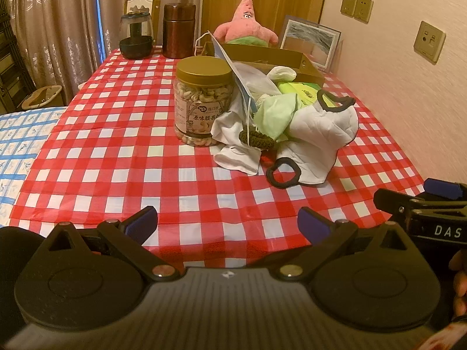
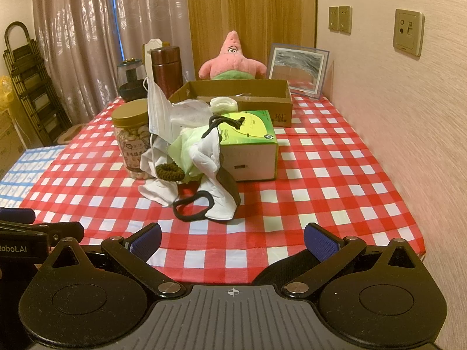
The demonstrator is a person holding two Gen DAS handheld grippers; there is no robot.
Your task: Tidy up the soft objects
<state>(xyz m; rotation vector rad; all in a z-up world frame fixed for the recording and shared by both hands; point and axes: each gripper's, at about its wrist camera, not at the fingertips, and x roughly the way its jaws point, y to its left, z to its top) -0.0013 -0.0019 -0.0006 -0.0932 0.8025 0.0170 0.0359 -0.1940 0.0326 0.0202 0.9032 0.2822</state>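
Note:
A pile of soft things lies mid-table: a white mask with black ear loops (image 1: 318, 134) (image 2: 216, 201), a pale green cloth (image 1: 274, 113) (image 2: 186, 148), a dark scrunchie (image 1: 256, 140) (image 2: 169, 172), a white cloth (image 1: 233, 145) (image 2: 159, 189) and a blue surgical mask (image 1: 233, 70) (image 2: 157, 110). A pink starfish plush (image 1: 248, 23) (image 2: 230, 58) sits behind an open cardboard box (image 1: 262, 55) (image 2: 262, 99). My left gripper (image 1: 227, 224) and right gripper (image 2: 232, 240) are open and empty, hovering at the near table edge, short of the pile.
A jar of cashews (image 1: 202, 102) (image 2: 131, 140) stands left of the pile, a green tissue box (image 2: 251, 148) right of it. A brown flask (image 1: 178, 29) (image 2: 166, 70), a dark glass jar (image 1: 135, 35) and a picture frame (image 2: 297, 70) stand at the back. A wall runs along the right.

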